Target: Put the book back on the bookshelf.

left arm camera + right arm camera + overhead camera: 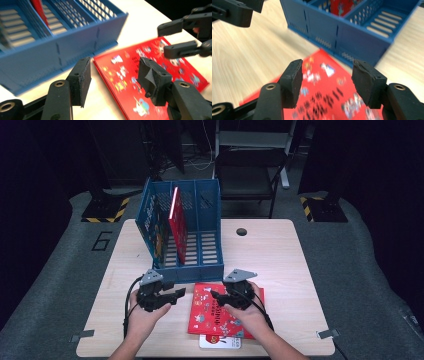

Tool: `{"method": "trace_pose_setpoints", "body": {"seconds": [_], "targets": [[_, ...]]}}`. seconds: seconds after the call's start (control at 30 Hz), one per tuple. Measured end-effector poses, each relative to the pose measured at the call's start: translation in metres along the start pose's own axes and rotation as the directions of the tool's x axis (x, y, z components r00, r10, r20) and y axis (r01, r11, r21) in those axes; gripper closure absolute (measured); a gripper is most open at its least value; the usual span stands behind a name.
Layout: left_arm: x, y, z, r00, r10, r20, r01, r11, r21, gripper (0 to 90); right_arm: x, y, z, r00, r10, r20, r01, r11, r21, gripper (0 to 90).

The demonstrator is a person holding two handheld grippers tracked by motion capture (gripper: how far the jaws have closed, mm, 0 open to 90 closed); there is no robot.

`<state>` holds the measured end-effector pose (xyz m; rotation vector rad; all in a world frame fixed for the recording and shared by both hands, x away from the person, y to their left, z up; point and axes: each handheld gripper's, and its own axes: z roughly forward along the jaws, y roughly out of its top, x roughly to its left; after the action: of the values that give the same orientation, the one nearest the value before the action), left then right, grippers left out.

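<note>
The red picture book [225, 312] lies flat on the worktop [280, 255], just in front of the blue file rack [197, 270], its near edge overlapping a smaller white booklet [220, 341] that pokes out beneath it. It looks to me like a thin book with a glossy cover: light, fairly stiff across the board, but slick on the face, so pads pressed on top would likely skate. Lying flush as it does, I'd judge an edge the place to take it, most likely the left one or the corner nearest the rack, where a jaw could slip under.

The right gripper [216, 296] hovers over the book's upper part, jaws standing apart with nothing between them; its own view looks down past the pads [293, 82] onto the cover. The left gripper [179, 295] sits just left of the book, in front of the rack, also open and empty, pointing toward the book's left edge [105, 75].

Inside the rack, another red book [177, 227] stands upright in a middle slot, and a colourful one [156, 227] leans against the left wall. The remaining slots to the right look free.
</note>
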<state>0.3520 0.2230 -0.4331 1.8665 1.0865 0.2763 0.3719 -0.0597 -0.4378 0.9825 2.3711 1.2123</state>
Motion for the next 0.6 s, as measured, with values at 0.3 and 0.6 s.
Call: {"method": "trace_pose_setpoints", "body": {"seconds": [0.3, 0.6], "targets": [[-0.005, -0.032, 0.02, 0.9975, 0.029, 0.064, -0.033, 0.9976, 0.061, 45.6, -0.005, -0.054, -0.028, 0.9984, 0.019, 0.053, -0.021, 0.999, 0.042, 39.0], [-0.012, -0.047, 0.055, 0.9927, 0.108, 0.054, -0.114, 0.9854, 0.126, 42.4, -0.031, -0.088, -0.027, 0.9923, 0.091, 0.084, -0.095, 0.994, 0.048, 33.8]]}}
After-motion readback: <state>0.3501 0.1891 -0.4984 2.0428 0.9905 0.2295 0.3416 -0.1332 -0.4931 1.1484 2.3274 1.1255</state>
